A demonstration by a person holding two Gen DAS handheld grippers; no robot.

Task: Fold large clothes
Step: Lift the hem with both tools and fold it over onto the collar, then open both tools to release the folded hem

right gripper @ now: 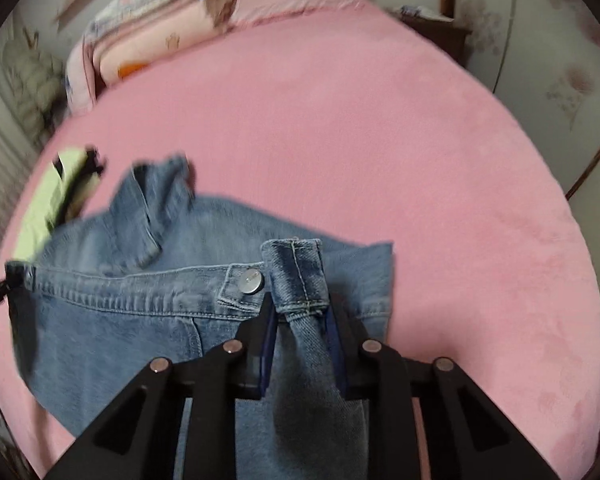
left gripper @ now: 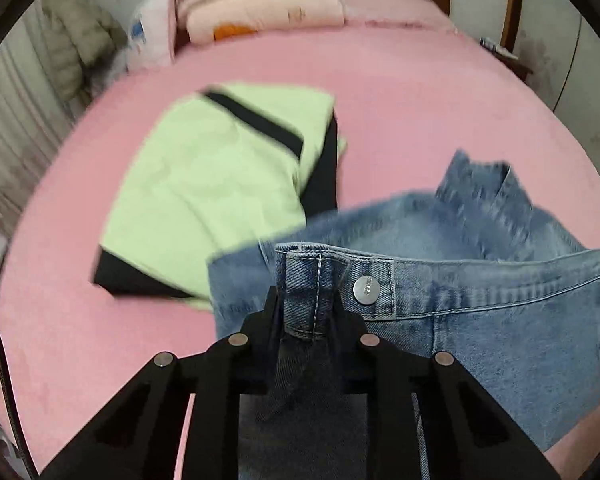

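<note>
- Left gripper [left gripper: 306, 312] was clamped on the waistband of the jeans [left gripper: 480, 320], just beside the metal button [left gripper: 366, 290].
- Right gripper [right gripper: 300, 312] was clamped on a bunched fold of the same jeans, also next to a metal button [right gripper: 251, 281].
- Jeans were stretched between the two grippers, partly draped on the pink bed cover [left gripper: 420, 100].
- Folded green-and-black garment [left gripper: 220, 184] lay flat on the bed just beyond the jeans, their edge overlapping it.
- Stacked bedding [left gripper: 260, 4] sat at the bed's head, well away from the jeans.
</note>
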